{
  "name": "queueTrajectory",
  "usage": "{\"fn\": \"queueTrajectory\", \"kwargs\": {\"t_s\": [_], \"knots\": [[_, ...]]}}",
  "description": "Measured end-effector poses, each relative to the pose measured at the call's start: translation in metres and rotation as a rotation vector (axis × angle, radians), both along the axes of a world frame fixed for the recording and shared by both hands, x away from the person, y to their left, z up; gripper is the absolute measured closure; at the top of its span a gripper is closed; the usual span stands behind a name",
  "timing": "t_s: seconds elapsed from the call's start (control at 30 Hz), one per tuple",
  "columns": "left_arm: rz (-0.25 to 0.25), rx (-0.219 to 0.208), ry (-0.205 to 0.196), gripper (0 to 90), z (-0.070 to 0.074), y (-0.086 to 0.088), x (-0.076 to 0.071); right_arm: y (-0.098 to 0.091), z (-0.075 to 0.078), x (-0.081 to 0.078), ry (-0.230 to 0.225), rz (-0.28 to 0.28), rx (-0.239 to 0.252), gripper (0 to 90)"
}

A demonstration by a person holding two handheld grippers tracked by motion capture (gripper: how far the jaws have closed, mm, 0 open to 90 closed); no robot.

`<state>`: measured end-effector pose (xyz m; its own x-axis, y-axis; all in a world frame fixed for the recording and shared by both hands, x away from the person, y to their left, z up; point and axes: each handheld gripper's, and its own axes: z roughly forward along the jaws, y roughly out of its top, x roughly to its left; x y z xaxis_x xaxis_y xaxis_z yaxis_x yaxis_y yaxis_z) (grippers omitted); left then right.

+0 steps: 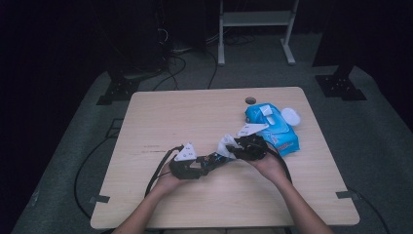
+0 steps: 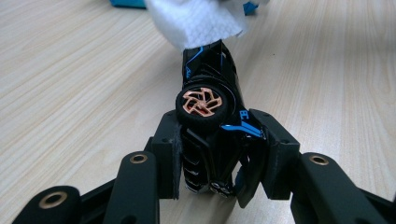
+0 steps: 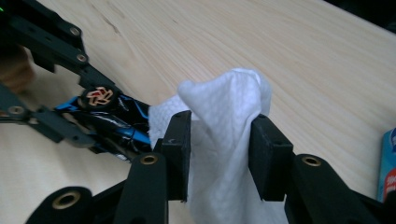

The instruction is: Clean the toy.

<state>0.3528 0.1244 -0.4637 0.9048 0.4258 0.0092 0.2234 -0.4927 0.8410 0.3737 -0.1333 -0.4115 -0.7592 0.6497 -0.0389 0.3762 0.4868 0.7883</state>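
A black toy car (image 2: 210, 79) with blue trim and copper wheels lies on its side between the pads of my left gripper (image 2: 217, 140), which is shut on its rear end. Seen from above, that gripper (image 1: 207, 163) points right, with the car (image 1: 215, 158) sticking out toward my right gripper (image 1: 233, 148). A white wet wipe (image 3: 224, 102) stands bunched between the right gripper's (image 3: 219, 154) jaws, which are wide apart and do not squeeze it. The wipe (image 2: 196, 21) drapes over the car's front end (image 3: 112, 116).
A blue pack of wet wipes (image 1: 272, 127) lies just right of the hands, with a round white lid (image 1: 290, 116) beside it. The wooden table (image 1: 170, 112) has a small cable hole (image 1: 250, 100) near its far edge. Cables trail off the left edge.
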Motion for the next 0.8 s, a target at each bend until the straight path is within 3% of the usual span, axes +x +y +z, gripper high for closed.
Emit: {"fn": "queueTrajectory", "kwargs": {"t_s": [0.07, 0.13, 0.2, 0.37, 0.5, 0.6, 0.73, 0.8], "knots": [[0.004, 0.002, 0.0, 57.4, 0.0, 0.0, 0.0, 0.007, -0.004, 0.0, -0.038, -0.006, -0.029, 65.7], [0.006, -0.001, 0.007, 57.6, 0.0, 0.001, 0.0, 0.011, -0.01, -0.002, -0.075, -0.014, -0.048, 79.1], [0.009, 0.002, 0.001, 57.8, 0.001, 0.001, 0.001, 0.009, -0.01, -0.002, -0.091, -0.025, -0.052, 82.9], [0.002, 0.001, -0.004, 58.0, 0.001, -0.001, 0.002, -0.01, -0.009, 0.007, -0.03, -0.057, 0.011, 83.0], [-0.001, 0.002, 0.003, 57.9, 0.001, 0.0, 0.004, -0.011, -0.008, 0.007, -0.011, -0.081, 0.021, 83.7], [0.01, 0.003, 0.003, 57.1, 0.002, 0.0, 0.007, 0.0, -0.008, 0.004, -0.009, -0.053, 0.008, 84.1], [0.015, -0.008, 0.007, 56.4, 0.002, 0.004, 0.013, 0.018, -0.009, -0.003, 0.005, 0.018, 0.028, 84.0], [0.015, -0.003, 0.0, 56.4, 0.002, 0.004, 0.013, 0.02, -0.009, -0.003, -0.002, 0.022, 0.022, 84.0]]}}
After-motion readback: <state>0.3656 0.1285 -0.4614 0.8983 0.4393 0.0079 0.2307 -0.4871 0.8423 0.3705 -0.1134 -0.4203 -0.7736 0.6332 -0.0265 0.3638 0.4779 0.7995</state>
